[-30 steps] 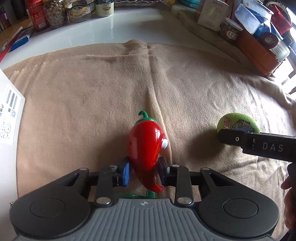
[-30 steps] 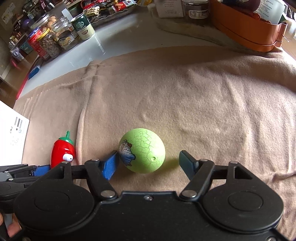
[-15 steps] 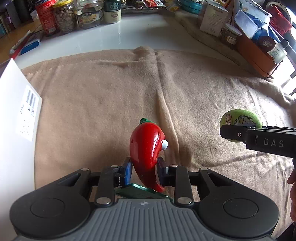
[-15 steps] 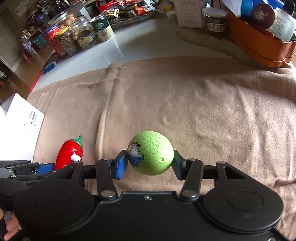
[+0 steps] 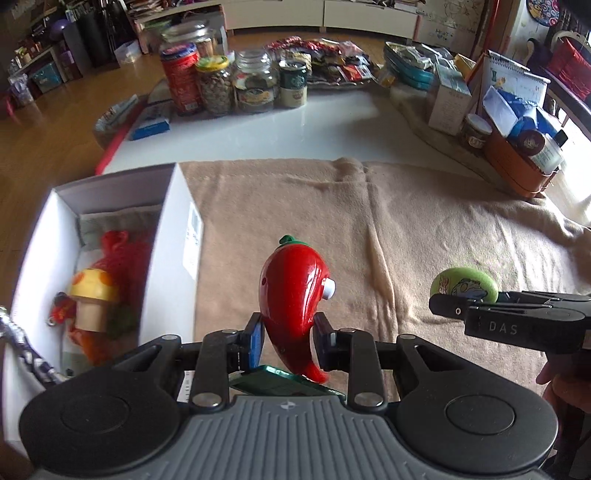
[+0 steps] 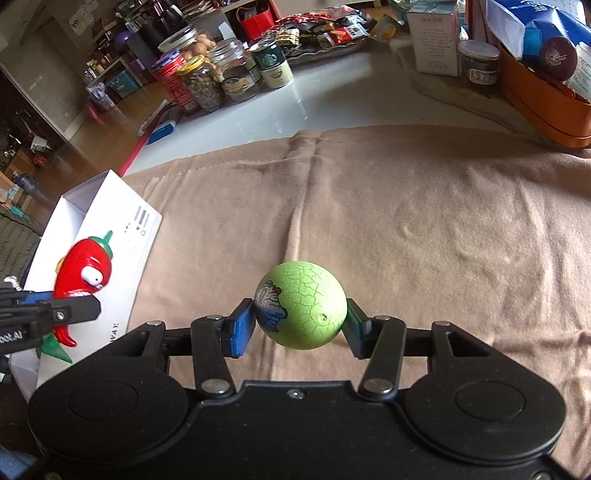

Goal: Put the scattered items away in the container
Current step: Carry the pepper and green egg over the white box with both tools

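Right of the white box (image 5: 184,206), the left gripper (image 5: 288,338) clamps a glossy red chili toy (image 5: 295,295); the right gripper (image 6: 300,325) grips a crackle-patterned green egg (image 6: 301,310)

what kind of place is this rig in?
Probably a lived-in home: food jars and snack packets crowd a white table, with wood floor and low cabinets behind.

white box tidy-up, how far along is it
Done: a mushroom toy and a red item already lie in the white box. In hand: left gripper clamps the chili toy, right gripper clamps the green egg. Left: dropping both in.
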`<state>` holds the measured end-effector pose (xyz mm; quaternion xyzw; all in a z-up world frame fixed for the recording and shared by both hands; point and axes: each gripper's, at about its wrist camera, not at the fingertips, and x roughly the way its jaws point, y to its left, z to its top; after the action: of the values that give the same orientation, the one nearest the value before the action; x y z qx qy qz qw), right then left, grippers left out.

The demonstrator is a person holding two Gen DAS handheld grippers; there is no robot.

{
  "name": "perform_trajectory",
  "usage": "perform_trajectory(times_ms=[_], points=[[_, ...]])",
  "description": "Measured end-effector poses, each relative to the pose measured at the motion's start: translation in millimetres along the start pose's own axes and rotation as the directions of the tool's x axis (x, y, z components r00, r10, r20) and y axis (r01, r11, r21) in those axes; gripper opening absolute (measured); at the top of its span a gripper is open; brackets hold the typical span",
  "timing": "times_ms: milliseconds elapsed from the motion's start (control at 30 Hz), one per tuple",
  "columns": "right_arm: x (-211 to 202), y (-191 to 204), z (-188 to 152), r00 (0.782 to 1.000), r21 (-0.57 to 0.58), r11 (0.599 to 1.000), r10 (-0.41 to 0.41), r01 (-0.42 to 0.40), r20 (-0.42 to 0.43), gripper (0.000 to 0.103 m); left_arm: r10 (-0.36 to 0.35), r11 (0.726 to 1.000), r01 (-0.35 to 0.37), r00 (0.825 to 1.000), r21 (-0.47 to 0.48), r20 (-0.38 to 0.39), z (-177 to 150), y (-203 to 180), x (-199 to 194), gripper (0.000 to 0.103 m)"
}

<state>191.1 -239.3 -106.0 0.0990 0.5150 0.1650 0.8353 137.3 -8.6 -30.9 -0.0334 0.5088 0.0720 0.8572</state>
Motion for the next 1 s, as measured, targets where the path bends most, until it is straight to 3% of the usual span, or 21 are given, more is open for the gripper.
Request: perform_trajectory(times_ms=[267,533,767,1000], points=[[-33,54,-20,1.0,-0.116,0.993,0.008,-0.008,-0.002,0.051,0.093,0.995,-0.09,0.992,-0.029,0.09,5,52,-91,0.029],[-58,138,-16,0.996,-0.251,0.965,0.085,-0.078,0.019,0.051,0.198,0.978,-0.184,0.968,-0.102,0.156,-7,112,-158,0.029],[-69,213,-4,0.985,-0.354,0.922,0.174,-0.156,0.018,0.051,0.244,0.965,-0.225,0.958,-0.134,0.152,-25,150,-174,0.029],[-66,268,10,0.977,-0.419,0.888,0.212,-0.191,0.005,0.05,0.229,0.968,-0.218,0.97,-0.124,0.082,-49,162,-155,0.029]])
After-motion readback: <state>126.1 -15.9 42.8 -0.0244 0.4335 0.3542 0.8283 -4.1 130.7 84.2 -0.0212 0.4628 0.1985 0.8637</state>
